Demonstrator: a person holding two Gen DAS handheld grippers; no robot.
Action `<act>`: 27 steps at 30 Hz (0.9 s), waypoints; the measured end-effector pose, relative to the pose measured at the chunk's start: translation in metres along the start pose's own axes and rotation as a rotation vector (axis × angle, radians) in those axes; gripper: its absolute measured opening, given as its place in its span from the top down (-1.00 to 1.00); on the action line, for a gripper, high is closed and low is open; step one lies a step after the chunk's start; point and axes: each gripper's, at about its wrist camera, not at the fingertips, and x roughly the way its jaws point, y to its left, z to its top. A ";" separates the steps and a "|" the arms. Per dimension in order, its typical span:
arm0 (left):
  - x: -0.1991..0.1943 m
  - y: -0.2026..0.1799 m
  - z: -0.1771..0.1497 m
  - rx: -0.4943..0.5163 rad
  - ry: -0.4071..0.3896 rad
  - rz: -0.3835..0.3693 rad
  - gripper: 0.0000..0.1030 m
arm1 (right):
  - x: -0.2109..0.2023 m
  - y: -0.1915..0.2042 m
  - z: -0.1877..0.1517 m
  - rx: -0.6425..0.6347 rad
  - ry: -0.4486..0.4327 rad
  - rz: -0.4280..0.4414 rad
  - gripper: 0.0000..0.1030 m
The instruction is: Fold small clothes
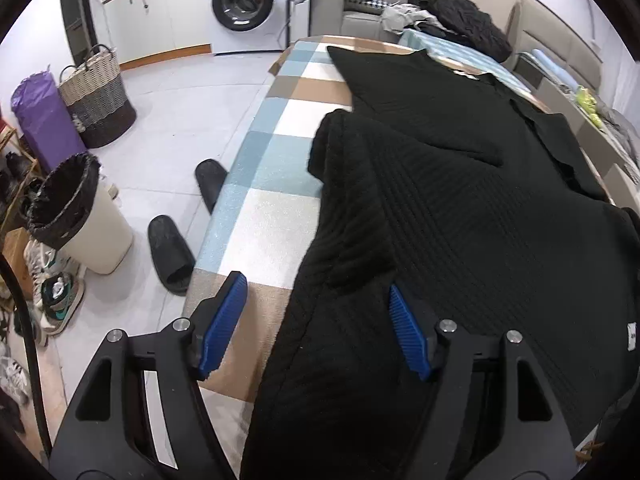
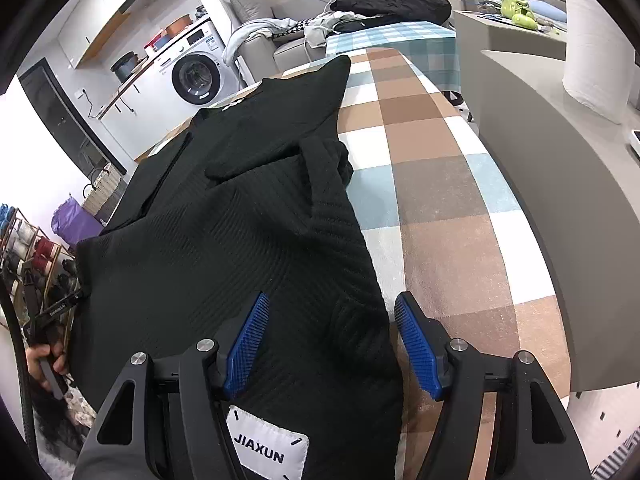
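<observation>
The black sweater (image 1: 460, 208) lies flat on the checked counter (image 1: 276, 216), and the left gripper (image 1: 316, 320) and right gripper (image 2: 328, 340) hold their jaws wide over its bottom corners, probably to pinch and fold it.

Sweater (image 1: 460, 200) on blanket (image 1: 272, 216), bin (image 1: 80, 220) left

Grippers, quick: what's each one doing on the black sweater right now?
Left gripper: open, straddling the sweater's edge, not pinching it.
Right gripper: open, sweater hem between the fingers, no grip.
</observation>
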 end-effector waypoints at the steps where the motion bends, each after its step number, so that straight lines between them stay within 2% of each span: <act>1: 0.000 -0.002 0.000 0.007 0.004 -0.021 -0.34 | 0.001 0.000 0.000 -0.002 0.003 0.000 -0.31; 3: -0.001 -0.003 -0.001 0.015 0.006 -0.049 -0.33 | 0.005 0.002 -0.001 -0.013 0.009 0.004 -0.31; 5: -0.001 -0.008 -0.001 0.032 0.004 -0.056 -0.15 | 0.008 0.004 -0.001 -0.029 0.007 0.012 -0.27; 6: -0.001 -0.010 -0.001 0.041 0.000 -0.053 0.10 | 0.009 0.006 -0.002 -0.043 0.001 0.013 -0.22; 7: -0.001 -0.011 -0.001 0.042 -0.005 -0.046 0.27 | 0.009 0.007 -0.002 -0.056 -0.005 0.010 -0.01; 8: -0.002 -0.010 0.000 0.034 -0.010 -0.055 0.35 | 0.011 0.009 -0.002 -0.079 -0.014 0.002 0.33; 10: -0.005 -0.009 0.001 0.017 -0.023 -0.102 0.79 | 0.010 0.009 -0.002 -0.094 -0.030 -0.019 0.70; 14: -0.021 -0.012 0.002 0.018 -0.090 -0.121 0.88 | -0.011 0.010 0.003 -0.091 -0.144 0.018 0.83; 18: -0.048 -0.011 0.003 0.007 -0.152 -0.156 0.89 | -0.034 0.007 0.005 -0.049 -0.223 0.085 0.85; 27: -0.114 -0.007 -0.024 0.035 -0.230 -0.216 0.89 | -0.074 -0.013 -0.018 0.041 -0.299 0.275 0.88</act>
